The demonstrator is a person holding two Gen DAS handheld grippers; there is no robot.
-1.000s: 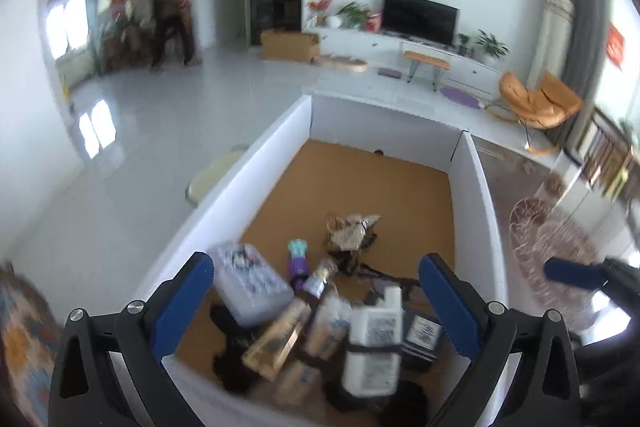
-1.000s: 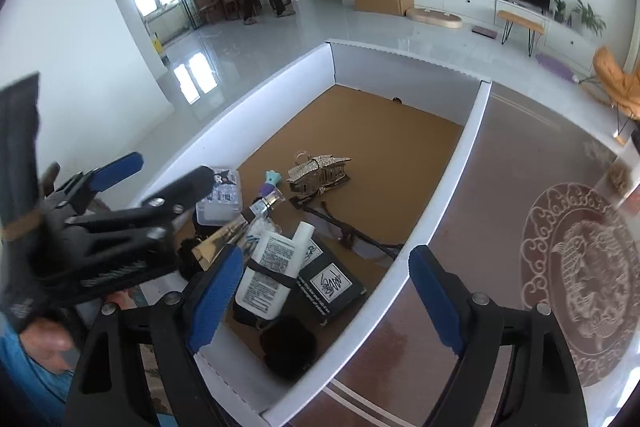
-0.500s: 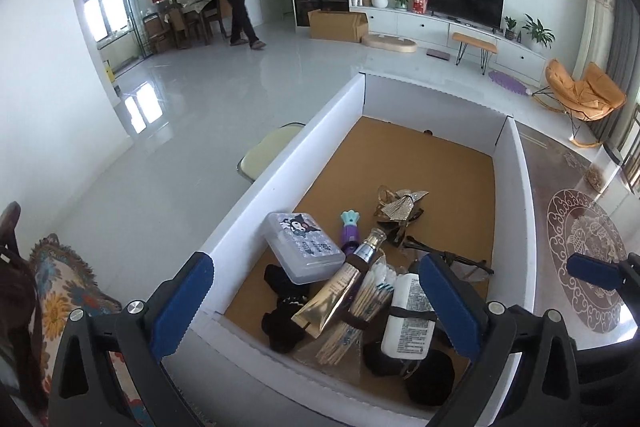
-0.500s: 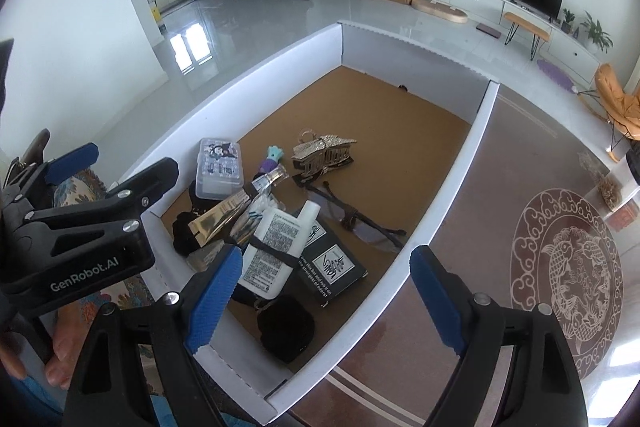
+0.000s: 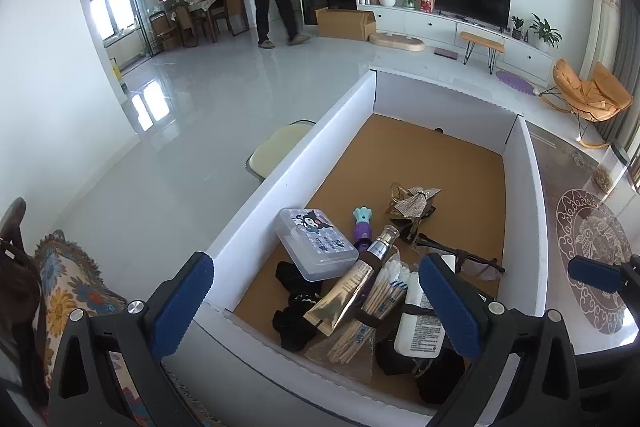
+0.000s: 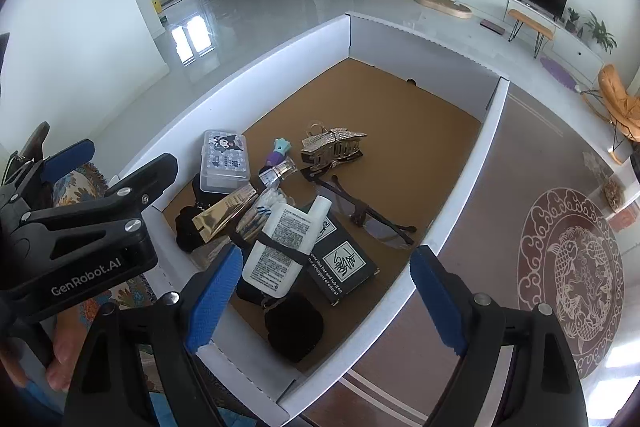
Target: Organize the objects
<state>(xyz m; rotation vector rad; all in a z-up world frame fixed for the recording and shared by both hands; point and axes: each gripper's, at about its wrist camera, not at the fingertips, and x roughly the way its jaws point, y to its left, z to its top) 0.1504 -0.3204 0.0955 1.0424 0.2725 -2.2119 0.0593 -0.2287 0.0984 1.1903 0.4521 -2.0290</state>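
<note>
Both claws hang over the near end of a white box point(image 6: 224, 83) with a brown floor, and neither has taken anything. The left claw point(image 5: 316, 301) stands wide and released, with nothing between its blue pads; the right claw point(image 6: 326, 291) is also spread wide and empty. The things to organize lie in a crowded heap at the near end of the box: a clear case with a cartoon sticker point(image 6: 225, 161), a gold tube point(image 6: 224, 213), a white bottle point(image 6: 282, 243) with a dark band across it, a black booklet point(image 6: 344, 263), a pair of glasses point(image 6: 372, 221), a glittering hair clip point(image 6: 332, 143) and a small purple toy point(image 6: 278, 151). The far half of the box floor is bare. I judge that this is the very beginning, the moment of choosing a first object. The next move, I think, calls for lowering one claw on a thing that lies free, such as the hair clip or the case, because the tube, the bottle and a bundle of cotton swabs point(image 5: 384, 301) overlap each other. Some dark soft things point(image 5: 294, 301) under the heap are hard to name, and a round black object point(image 6: 294, 325) near the front wall too. The desk under the box cannot be seen well. Where the objects should finally go is not shown.
</note>
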